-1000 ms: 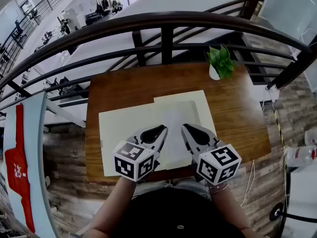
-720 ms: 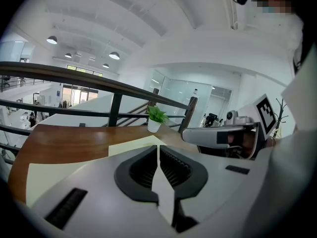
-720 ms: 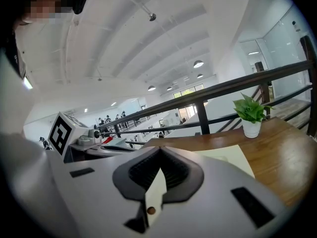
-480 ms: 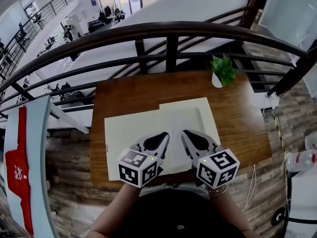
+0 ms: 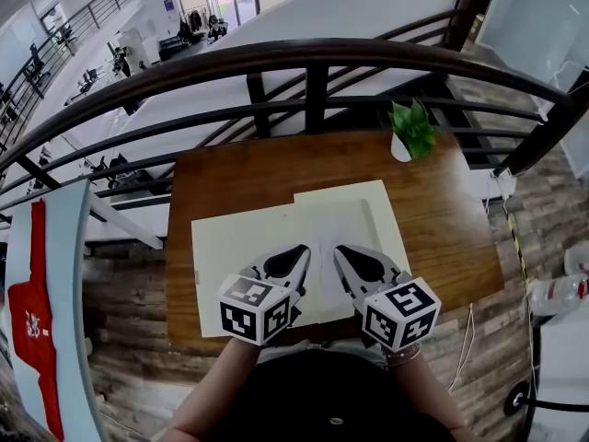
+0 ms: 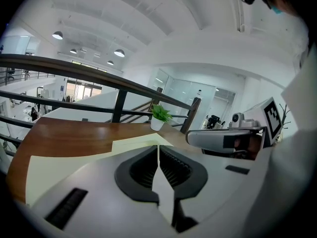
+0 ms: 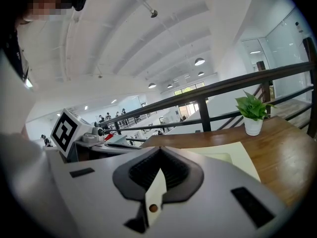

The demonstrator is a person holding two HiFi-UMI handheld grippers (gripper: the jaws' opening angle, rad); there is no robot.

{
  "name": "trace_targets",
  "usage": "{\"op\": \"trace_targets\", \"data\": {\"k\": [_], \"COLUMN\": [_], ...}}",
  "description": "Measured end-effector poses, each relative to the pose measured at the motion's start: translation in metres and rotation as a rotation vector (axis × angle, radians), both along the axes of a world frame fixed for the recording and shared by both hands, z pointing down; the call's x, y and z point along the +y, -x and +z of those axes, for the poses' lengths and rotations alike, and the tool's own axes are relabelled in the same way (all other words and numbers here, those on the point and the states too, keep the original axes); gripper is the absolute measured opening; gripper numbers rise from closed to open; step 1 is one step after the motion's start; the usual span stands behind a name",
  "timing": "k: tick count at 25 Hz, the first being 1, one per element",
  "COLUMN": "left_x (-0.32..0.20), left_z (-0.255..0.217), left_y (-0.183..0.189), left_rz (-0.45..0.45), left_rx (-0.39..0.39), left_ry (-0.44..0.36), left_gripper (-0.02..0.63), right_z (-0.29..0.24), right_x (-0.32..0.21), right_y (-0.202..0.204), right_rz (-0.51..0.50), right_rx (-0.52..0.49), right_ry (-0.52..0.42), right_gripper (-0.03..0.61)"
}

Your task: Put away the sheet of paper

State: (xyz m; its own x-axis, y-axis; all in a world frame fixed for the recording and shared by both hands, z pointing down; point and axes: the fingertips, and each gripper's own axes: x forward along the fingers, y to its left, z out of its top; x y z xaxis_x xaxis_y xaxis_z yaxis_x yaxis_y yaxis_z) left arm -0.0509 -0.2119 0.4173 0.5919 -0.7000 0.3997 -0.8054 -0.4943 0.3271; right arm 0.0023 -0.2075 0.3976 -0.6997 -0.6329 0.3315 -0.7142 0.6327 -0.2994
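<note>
A smooth brown wooden tabletop (image 5: 239, 168) carries a flat, matte cream folder (image 5: 230, 247), lying open, rectangular, with a stepped far edge. The sheet of paper (image 5: 342, 224), thin, white and rectangular, lies flat on the folder's right half.

My left gripper (image 5: 300, 250) reaches over the folder's near edge, just left of its middle. Its ribbed black fingers (image 6: 141, 168) are pressed together into one thin seam. I cannot tell whether the paper's edge is caught in that seam.

My right gripper (image 5: 339, 250) sits over the folder's near edge, just right of its middle, above the paper. Its ribbed black fingers (image 7: 174, 170) also meet tip to tip, with nothing visible between them.

Both grippers have smooth grey teardrop shells. Each carries a white cube with black square markers at the end nearer me. My bare forearms rise from below the folder and angle inward, so the two tips point toward each other, near but apart.

Beyond the folder's far right corner stands a leafy green plant (image 5: 411, 118) in a small white pot (image 5: 398, 145). Bare wood runs as a wide band along the folder's far side and right side, with a narrower strip on its left. A dark, rounded metal railing (image 5: 313, 58) curves past the folder's far side, just beyond the tabletop's edge.
</note>
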Motion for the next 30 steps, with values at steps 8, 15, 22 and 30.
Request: {"op": "trace_targets", "data": {"k": [8,15,22,30], "left_x": [-0.003,-0.001,-0.003,-0.001], "left_z": [0.003,0.007,0.01,0.012], "left_y": [-0.001,0.0,0.002,-0.001], "left_rz": [0.013,0.008,-0.003,-0.006], "left_rx": [-0.011,-0.015,-0.008,0.0], "left_ry": [-0.001,0.02,0.033,0.044], "left_gripper": [0.026,0.026,0.026,0.026], "right_z": [0.005,0.007,0.01,0.013], "right_x": [-0.004,-0.004,-0.002,0.001], "right_y": [-0.003,-0.001,-0.001,-0.003], "right_rz": [0.009,-0.001,-0.011,-0.027], "right_rx": [0.019,0.025,0.033,0.039], "right_ry": [0.002,0.018,0.022,0.029], "right_gripper": [0.026,0.026,0.026,0.026]}}
